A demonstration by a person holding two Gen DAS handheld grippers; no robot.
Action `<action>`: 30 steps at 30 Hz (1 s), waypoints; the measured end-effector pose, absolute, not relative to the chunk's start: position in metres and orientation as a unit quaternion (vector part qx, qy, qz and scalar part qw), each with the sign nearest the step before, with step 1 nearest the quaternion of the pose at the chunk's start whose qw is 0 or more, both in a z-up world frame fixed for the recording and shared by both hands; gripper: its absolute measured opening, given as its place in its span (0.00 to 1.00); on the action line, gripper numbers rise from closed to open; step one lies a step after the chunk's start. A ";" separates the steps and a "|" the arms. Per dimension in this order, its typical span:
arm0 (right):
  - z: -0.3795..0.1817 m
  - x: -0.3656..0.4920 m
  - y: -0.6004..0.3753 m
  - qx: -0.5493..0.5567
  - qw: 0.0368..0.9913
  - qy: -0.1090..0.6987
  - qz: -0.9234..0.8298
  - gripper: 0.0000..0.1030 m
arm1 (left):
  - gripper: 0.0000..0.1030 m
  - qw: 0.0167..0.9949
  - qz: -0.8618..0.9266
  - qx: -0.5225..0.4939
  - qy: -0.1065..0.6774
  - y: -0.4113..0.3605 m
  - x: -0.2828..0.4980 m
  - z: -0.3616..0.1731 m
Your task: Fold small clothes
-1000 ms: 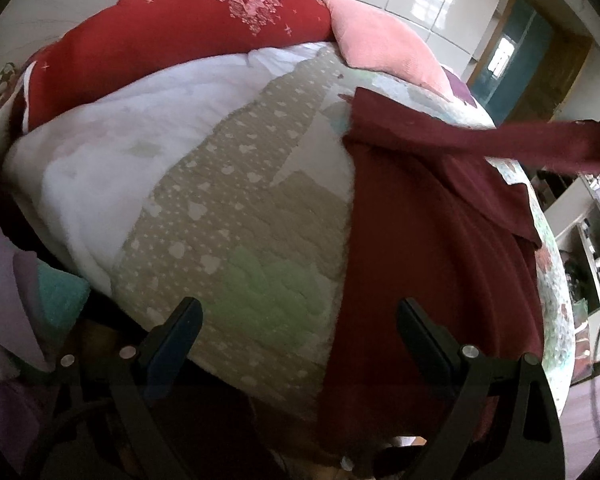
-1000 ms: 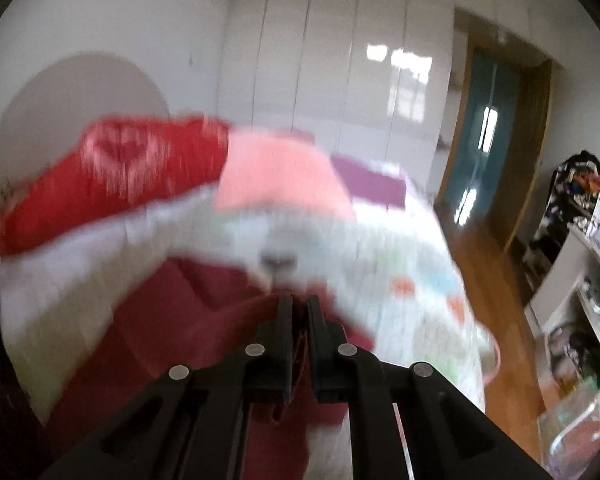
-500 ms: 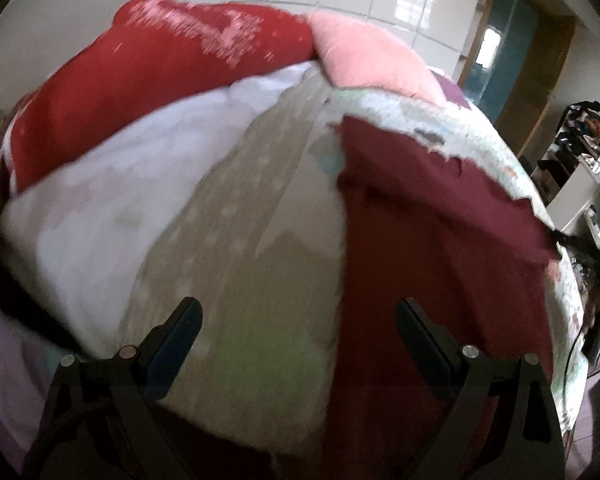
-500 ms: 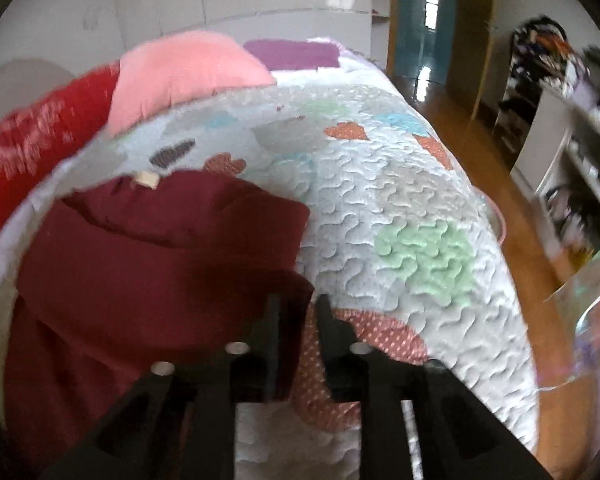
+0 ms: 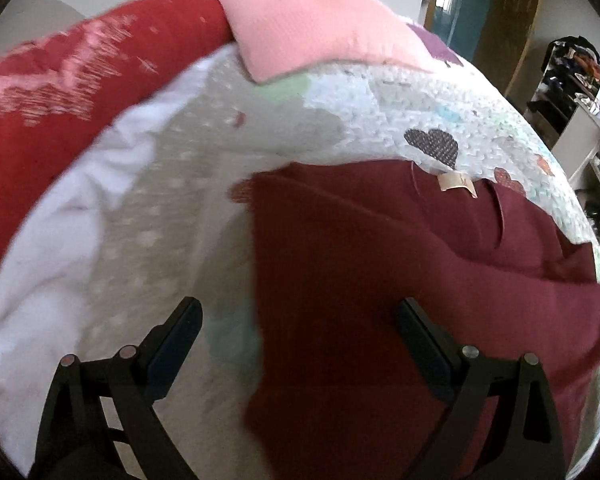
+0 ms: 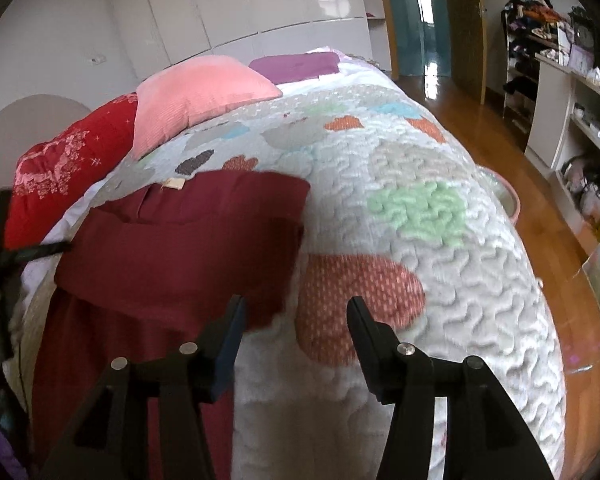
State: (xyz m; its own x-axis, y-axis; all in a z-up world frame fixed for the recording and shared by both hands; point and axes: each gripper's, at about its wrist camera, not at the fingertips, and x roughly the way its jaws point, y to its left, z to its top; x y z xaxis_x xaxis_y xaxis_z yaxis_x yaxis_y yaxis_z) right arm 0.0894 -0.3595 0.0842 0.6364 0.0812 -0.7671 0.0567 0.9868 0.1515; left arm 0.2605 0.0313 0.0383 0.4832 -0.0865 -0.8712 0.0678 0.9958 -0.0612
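A dark red garment [image 5: 400,280] lies on the patterned quilt [image 5: 172,208], its sleeve folded across the body and a beige neck label [image 5: 456,182] at the far edge. My left gripper [image 5: 298,320] hangs open above the garment's left edge, nothing between its fingers. In the right wrist view the same garment [image 6: 180,248] lies left of centre. My right gripper [image 6: 294,312] is over the folded sleeve's near corner; its jaws are opening and no cloth is pinched between them. The left gripper's dark frame [image 6: 0,256] shows at that view's left edge.
A red pillow [image 6: 72,160], a pink pillow [image 6: 196,92] and a purple one [image 6: 296,64] line the head of the bed. Right of the bed are wooden floor [image 6: 500,136], white shelves [image 6: 572,112] with clutter, and a pink basin [image 6: 504,196].
My right gripper laid the sleeve across the garment, sank toward the bed and let go, its jaws spreading. My left gripper swept sideways until it stood over the garment's left edge.
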 end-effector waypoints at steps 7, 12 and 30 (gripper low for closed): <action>0.067 0.082 -0.367 0.084 0.894 0.441 -0.008 0.55 | 0.10 0.857 -0.049 -0.028 0.512 0.031 0.268 0.042; 0.068 0.084 -0.369 0.090 0.897 0.432 -0.006 0.55 | 0.09 0.849 -0.006 -0.062 0.525 0.071 0.273 0.028; 0.059 0.148 -0.303 0.039 0.905 0.422 0.022 0.55 | 0.51 0.872 -0.012 -0.101 0.479 0.092 0.185 0.036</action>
